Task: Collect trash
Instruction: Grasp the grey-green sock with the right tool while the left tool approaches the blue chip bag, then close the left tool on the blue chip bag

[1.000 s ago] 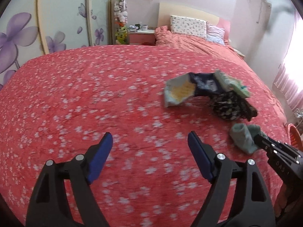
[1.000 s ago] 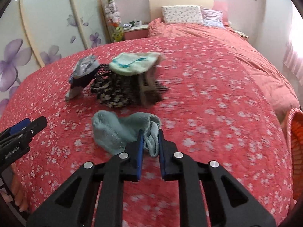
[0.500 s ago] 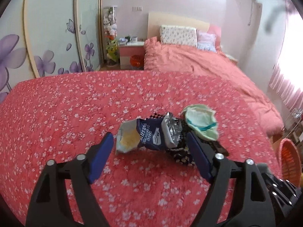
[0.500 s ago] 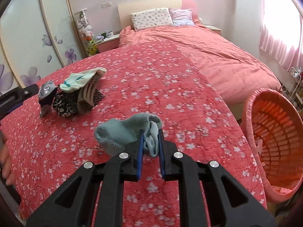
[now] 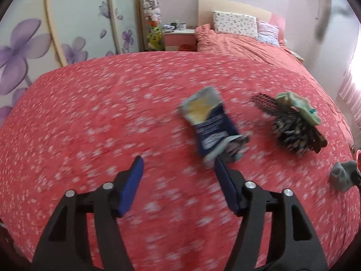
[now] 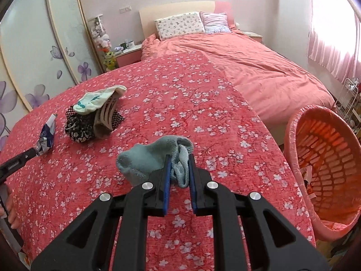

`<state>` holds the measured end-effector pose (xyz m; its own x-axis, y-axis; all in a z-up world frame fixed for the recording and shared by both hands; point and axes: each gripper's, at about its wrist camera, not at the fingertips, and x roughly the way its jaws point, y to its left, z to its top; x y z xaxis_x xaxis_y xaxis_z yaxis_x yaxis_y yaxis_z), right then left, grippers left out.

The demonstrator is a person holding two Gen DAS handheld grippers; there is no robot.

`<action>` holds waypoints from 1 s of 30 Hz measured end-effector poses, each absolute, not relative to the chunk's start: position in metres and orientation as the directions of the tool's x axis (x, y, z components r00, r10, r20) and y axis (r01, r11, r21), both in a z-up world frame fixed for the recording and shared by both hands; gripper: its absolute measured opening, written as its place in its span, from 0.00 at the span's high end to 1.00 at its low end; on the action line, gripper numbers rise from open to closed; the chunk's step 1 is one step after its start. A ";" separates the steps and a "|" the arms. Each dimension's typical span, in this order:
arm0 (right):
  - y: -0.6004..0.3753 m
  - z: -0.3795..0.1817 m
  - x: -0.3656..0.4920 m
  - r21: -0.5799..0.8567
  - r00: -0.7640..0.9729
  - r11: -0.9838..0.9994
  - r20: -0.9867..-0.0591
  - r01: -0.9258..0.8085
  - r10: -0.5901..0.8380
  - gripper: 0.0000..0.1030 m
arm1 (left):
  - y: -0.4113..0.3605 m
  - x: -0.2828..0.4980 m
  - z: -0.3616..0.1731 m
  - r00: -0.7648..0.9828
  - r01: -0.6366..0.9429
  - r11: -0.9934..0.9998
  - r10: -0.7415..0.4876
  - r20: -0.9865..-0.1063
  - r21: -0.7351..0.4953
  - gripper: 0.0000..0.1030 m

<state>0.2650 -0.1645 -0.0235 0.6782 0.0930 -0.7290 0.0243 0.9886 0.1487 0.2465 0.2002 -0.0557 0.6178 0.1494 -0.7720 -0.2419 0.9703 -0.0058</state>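
- My right gripper (image 6: 178,174) is clamped on a grey-green sock (image 6: 153,158); the cloth bunches between the blue pads at the centre of the right wrist view, and the toe hangs out to the left.
- My left gripper (image 5: 178,187) stands with its jaws well apart. They have just been closing, and only bedspread shows between them.
- The right pad tip of the left gripper sits just at the crumpled lower end of a blue snack wrapper (image 5: 209,126), centre right in the blurred left wrist view; I cannot tell whether it touches. The wrapper lies beside the gap, not in it.
- In the right wrist view the same wrapper shows at the far left edge, at the tip of the left gripper's finger.
- Beyond the wrapper, at the right of the left wrist view, is a small heap: a dark patterned cloth (image 5: 291,135), a pale mint sock (image 5: 297,106) draped on top, and a dark bristled hairbrush (image 5: 268,103) poking out to the upper left.
- Everything lies on a red flowered bedspread (image 6: 191,94), with a plain pink duvet (image 6: 259,67) and two pillows further back.
- An orange slatted basket (image 6: 293,140) stands off the bed at the right edge of the right wrist view, with some scraps inside.
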 end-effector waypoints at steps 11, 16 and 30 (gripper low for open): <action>-0.163 -0.032 0.265 0.135 0.667 0.990 -0.742 0.045 0.071 0.86 | 0.190 0.269 -0.032 0.667 -0.252 0.962 0.095 -0.739 -0.104 0.16; -0.167 -0.035 0.266 0.133 0.662 0.990 -0.747 0.057 0.062 0.86 | 0.181 0.303 -0.054 0.605 -0.287 0.955 0.119 -0.788 -0.077 0.19; -0.167 -0.046 0.268 0.097 0.661 0.993 -0.750 0.062 0.033 0.86 | 0.185 0.309 -0.081 0.589 -0.302 0.953 0.162 -0.791 -0.030 0.35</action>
